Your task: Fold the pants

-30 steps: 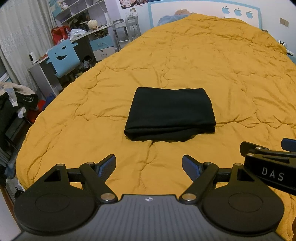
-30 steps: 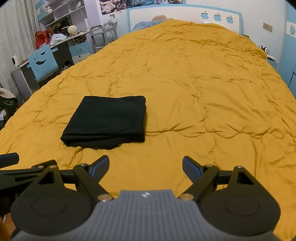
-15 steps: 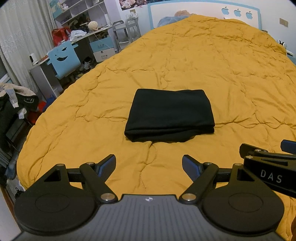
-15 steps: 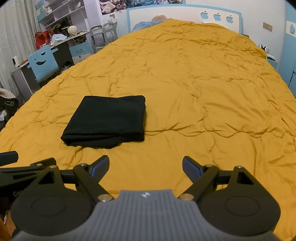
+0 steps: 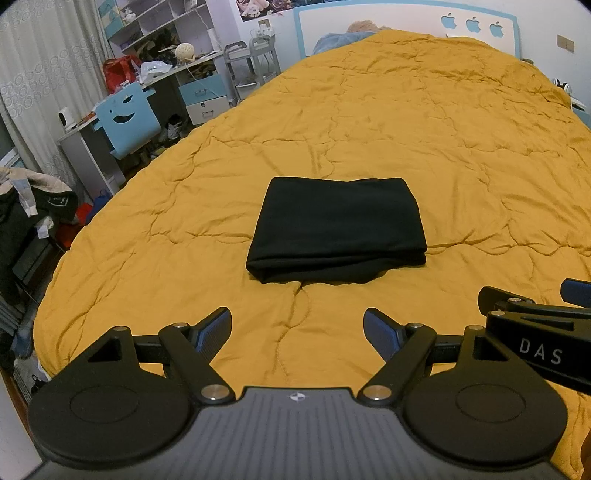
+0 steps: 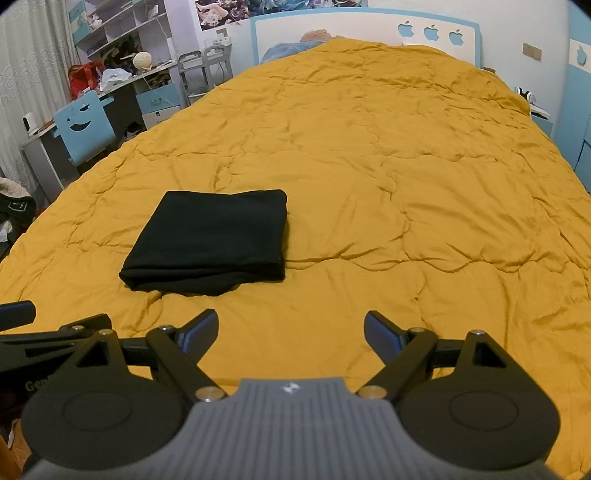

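Black pants lie folded on the yellow quilt.

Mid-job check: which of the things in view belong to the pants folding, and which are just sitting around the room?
Part of the job:
black folded pants, lying on the yellow quilt
left gripper, open, empty
right gripper, open, empty

Just lying about:
blue smiley chair
cluttered desk
wall shelves
clothes pile
headboard

Bedroom: quilted bed, cluttered desk
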`<state>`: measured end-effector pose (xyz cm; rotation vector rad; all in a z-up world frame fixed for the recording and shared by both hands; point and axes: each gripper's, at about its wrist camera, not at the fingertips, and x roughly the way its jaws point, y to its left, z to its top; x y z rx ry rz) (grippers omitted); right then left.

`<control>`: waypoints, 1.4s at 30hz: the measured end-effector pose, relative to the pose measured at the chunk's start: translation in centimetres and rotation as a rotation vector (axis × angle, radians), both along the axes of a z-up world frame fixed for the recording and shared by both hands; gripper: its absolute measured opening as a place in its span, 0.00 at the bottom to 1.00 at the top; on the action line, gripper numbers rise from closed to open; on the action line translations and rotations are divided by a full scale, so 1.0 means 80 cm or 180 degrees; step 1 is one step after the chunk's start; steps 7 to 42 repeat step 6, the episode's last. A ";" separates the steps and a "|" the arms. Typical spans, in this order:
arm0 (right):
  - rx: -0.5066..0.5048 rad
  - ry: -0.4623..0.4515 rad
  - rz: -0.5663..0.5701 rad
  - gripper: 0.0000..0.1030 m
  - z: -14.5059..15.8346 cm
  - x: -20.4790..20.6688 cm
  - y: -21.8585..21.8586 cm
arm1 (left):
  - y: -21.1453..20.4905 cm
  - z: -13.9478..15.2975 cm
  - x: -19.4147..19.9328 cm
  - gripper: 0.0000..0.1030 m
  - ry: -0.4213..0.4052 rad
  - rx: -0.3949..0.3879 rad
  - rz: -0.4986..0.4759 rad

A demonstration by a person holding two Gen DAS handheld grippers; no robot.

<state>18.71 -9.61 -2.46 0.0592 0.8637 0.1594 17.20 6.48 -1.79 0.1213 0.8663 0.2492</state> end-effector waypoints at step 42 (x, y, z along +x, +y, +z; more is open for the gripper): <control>-0.0025 0.0006 -0.0019 0.80 -0.001 0.000 0.000 | -0.004 0.000 -0.002 0.92 -0.0040 -0.0032 -0.0013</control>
